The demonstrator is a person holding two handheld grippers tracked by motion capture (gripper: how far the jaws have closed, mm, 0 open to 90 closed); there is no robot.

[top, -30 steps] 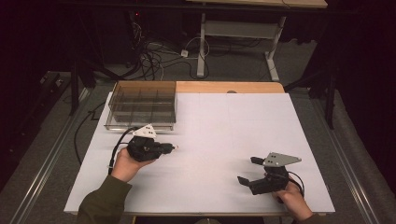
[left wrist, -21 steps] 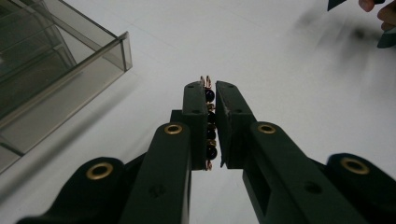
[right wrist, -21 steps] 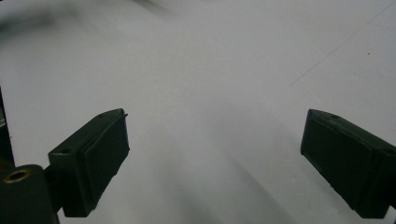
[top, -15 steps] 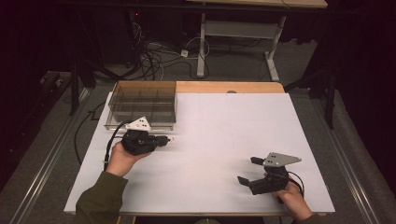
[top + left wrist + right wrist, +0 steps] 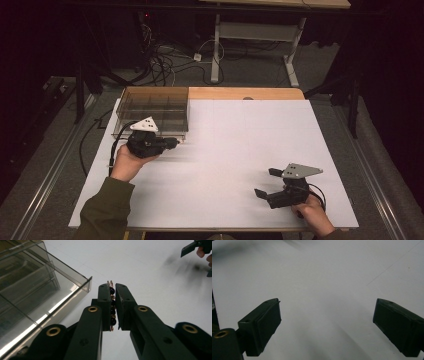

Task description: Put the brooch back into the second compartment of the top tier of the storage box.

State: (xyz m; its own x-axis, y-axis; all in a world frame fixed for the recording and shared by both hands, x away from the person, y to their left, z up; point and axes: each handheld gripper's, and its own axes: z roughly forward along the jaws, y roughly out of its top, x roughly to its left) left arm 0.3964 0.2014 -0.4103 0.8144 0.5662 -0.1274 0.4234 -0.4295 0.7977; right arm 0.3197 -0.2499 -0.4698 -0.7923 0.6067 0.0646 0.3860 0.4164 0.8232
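My left gripper (image 5: 175, 142) (image 5: 113, 287) is shut on a short strand of dark beads with copper-coloured links (image 5: 111, 305), which stands on edge between the pads. It hovers over the white table top (image 5: 235, 135) just in front of a clear smoky plastic box with compartments (image 5: 154, 107) (image 5: 30, 287); the jaws point right along the box's front wall. My right gripper (image 5: 264, 182) (image 5: 327, 315) is held near the front right of the table, jaws wide apart with bare white surface between them.
The box stands at the table's back left corner. A strip of wooden table top (image 5: 240, 93) shows behind the white sheet. Cables and a desk frame (image 5: 252, 47) lie on the floor beyond. The right gripper's jaw tip (image 5: 188, 248) appears far off in the left gripper view.
My left hand has lifted and moved away from the person, closer to the box's front wall, still gripping the bead strand. The right hand has stayed where it was.
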